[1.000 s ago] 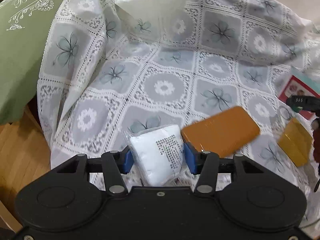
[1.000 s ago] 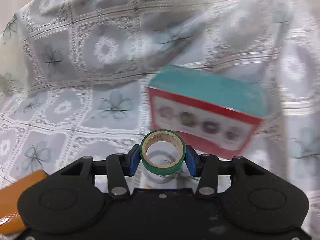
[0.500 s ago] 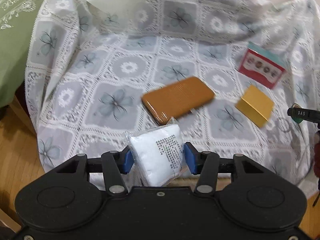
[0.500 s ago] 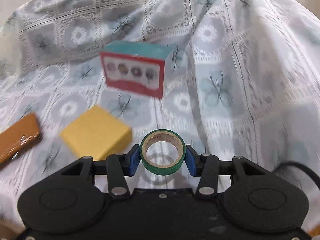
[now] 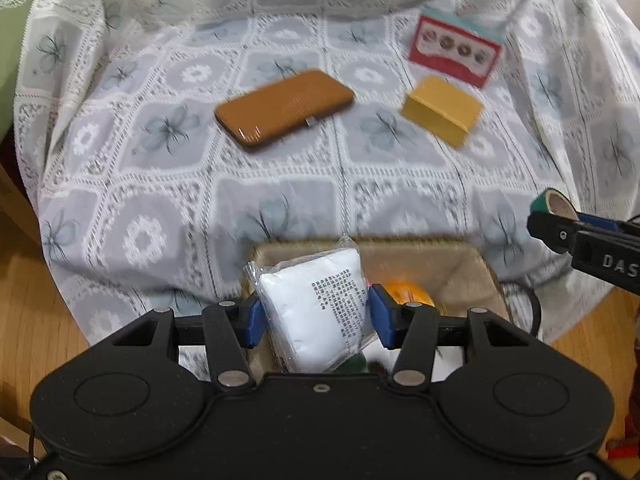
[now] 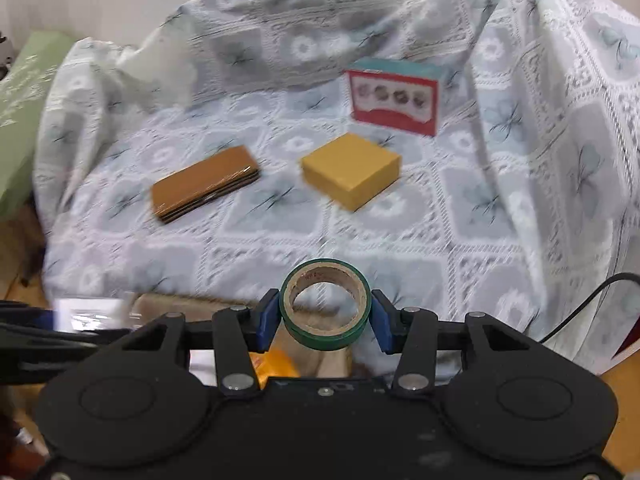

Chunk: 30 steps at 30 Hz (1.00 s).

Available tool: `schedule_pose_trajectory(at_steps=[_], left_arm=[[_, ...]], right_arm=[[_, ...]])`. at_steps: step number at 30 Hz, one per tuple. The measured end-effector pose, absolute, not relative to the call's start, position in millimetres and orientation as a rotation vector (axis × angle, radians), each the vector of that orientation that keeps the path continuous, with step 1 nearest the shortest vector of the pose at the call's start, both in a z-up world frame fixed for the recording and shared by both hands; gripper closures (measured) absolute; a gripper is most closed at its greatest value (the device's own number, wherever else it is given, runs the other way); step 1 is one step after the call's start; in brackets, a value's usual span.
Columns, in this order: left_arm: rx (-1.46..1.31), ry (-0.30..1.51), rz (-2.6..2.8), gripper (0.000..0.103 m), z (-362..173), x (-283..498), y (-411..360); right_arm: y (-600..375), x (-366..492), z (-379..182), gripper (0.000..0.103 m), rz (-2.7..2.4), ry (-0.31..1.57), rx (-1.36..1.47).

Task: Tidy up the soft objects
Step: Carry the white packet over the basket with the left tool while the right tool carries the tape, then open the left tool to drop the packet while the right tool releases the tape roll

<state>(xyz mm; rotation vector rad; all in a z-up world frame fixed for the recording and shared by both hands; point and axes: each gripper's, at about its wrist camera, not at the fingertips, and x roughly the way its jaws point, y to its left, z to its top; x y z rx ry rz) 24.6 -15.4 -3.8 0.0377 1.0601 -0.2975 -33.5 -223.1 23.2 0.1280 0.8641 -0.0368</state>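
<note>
Over the near basket (image 5: 476, 264), the left tool (image 5: 314, 314) clamped a white packet (image 5: 316, 308) and the right tool (image 6: 326, 316) gripped tape (image 6: 326, 306), seemingly for dropping in.

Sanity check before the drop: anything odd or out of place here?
Only one oddity: the right gripper holds a green tape roll, a hard item in a soft-objects task. The left gripper holds a white packet over the basket. No spills or damage.
</note>
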Motion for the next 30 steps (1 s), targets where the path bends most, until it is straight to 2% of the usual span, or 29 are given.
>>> schedule_pose_trajectory(at_steps=[9, 13, 16, 30], left_arm=[[0.078, 1.117, -0.291, 0.052, -17.5, 3.6, -21.2], [0.1, 1.106, -0.282, 0.046, -18.2, 0.3, -24.5], [0.12, 1.086, -0.274, 0.032, -17.0, -2.3, -26.3], [0.132, 1.075, -0.24, 0.029, -14.8, -5.7, -26.0]], right_arm=[[-207.0, -54.2, 13.0, 0.057, 0.025, 0.966, 0.185], [-202.8, -53.8, 7.1, 0.057, 0.029, 0.98, 0.199], [-201.5, -52.9, 7.6, 0.055, 0.047, 0.975, 0.213], [-201.6, -55.8, 12.1, 0.055, 0.047, 0.962, 0.206]])
